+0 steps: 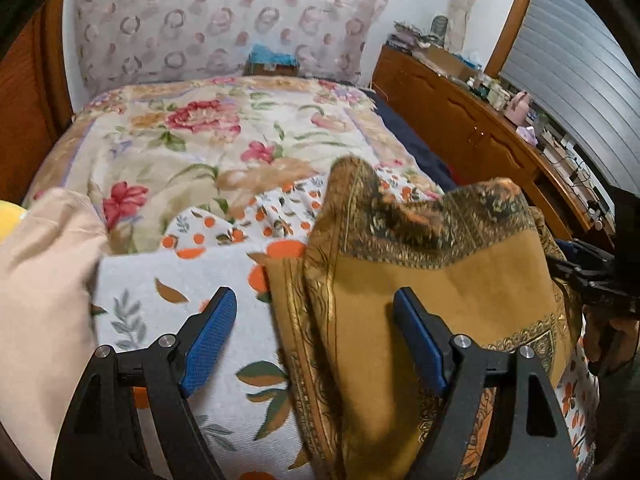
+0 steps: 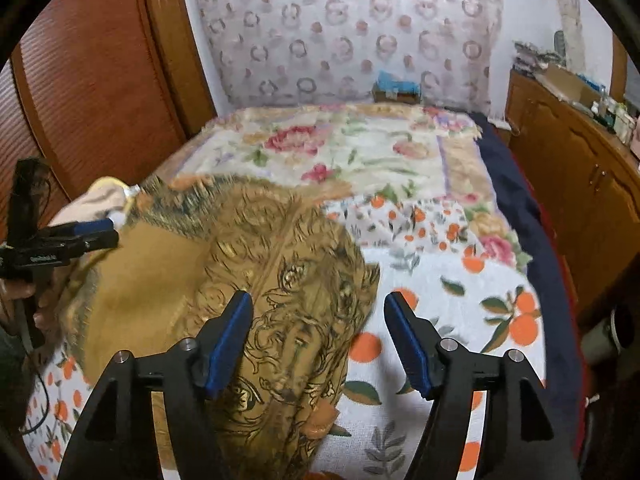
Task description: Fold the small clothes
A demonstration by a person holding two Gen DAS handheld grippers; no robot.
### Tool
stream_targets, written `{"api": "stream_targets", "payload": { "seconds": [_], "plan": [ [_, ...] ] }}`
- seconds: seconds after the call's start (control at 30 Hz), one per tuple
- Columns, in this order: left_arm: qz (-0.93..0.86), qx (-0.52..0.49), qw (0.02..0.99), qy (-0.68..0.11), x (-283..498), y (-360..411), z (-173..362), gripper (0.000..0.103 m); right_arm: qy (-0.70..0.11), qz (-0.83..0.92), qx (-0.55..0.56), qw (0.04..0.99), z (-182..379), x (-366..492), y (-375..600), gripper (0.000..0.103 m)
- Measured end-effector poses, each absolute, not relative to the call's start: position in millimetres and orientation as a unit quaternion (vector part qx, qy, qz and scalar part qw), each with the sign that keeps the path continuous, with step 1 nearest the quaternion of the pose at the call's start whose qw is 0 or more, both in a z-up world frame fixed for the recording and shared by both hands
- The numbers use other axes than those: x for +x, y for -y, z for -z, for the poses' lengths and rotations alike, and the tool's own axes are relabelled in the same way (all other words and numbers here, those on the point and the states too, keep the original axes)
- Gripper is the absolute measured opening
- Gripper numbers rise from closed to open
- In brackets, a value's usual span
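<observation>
A mustard-brown cloth with dark ornate borders (image 1: 432, 292) lies rumpled on the bed over a white sheet printed with oranges (image 1: 168, 276). My left gripper (image 1: 316, 332) is open above the cloth's left edge, its right finger over the cloth. In the right wrist view the same cloth (image 2: 224, 272) fills the lower left, and my right gripper (image 2: 320, 340) is open above its right edge, holding nothing. The left gripper shows there at the far left (image 2: 96, 234), and the right gripper shows at the right edge of the left wrist view (image 1: 588, 268).
A pale pink garment (image 1: 44, 288) lies at the left of the bed. A floral blanket (image 1: 192, 140) covers the far half. A wooden dresser (image 1: 480, 128) with clutter stands along the right. A wooden wardrobe (image 2: 92, 72) stands at the left.
</observation>
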State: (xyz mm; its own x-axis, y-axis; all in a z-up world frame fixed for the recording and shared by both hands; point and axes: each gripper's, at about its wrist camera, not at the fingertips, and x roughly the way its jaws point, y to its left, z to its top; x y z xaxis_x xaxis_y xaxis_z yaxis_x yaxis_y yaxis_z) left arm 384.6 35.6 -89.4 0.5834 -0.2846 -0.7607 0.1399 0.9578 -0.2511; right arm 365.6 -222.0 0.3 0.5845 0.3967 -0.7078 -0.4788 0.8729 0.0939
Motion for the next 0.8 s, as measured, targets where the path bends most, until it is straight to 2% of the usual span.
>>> {"api": "stream_targets", "payload": {
  "seconds": [0.07,0.23,0.3,0.37,0.4,0.53,0.6,0.67,0.8],
  "plan": [
    [0.13,-0.087,0.882,-0.445,385,-33,92,0.076,-0.395,-0.248,-0.049,0.883,6,371,221,0.07],
    [0.149,-0.075,0.88,-0.445,380,-26,89,0.052,-0.401,-0.254,-0.037,0.879,9,377,222,0.07],
    [0.152,-0.063,0.882,-0.442,380,-22,88,0.034,-0.4,-0.255,-0.036,0.879,9,378,223,0.07],
    [0.16,-0.058,0.881,-0.441,378,-19,88,0.023,-0.399,-0.254,-0.039,0.88,9,375,222,0.07],
    [0.159,-0.051,0.883,-0.438,376,-17,86,0.017,-0.398,-0.256,-0.041,0.88,10,375,220,0.067],
    [0.162,-0.046,0.889,-0.426,371,-16,79,0.01,-0.396,-0.274,-0.045,0.875,12,370,216,0.05],
    [0.167,-0.052,0.892,-0.417,365,-16,73,0.009,-0.395,-0.289,-0.039,0.871,12,369,217,0.031],
    [0.171,-0.06,0.895,-0.407,359,-19,66,0.008,-0.39,-0.301,-0.046,0.869,11,365,216,0.021],
    [0.182,-0.073,0.905,-0.378,340,-22,45,0.008,-0.359,-0.308,-0.04,0.88,2,358,226,0.014]
  ]
}}
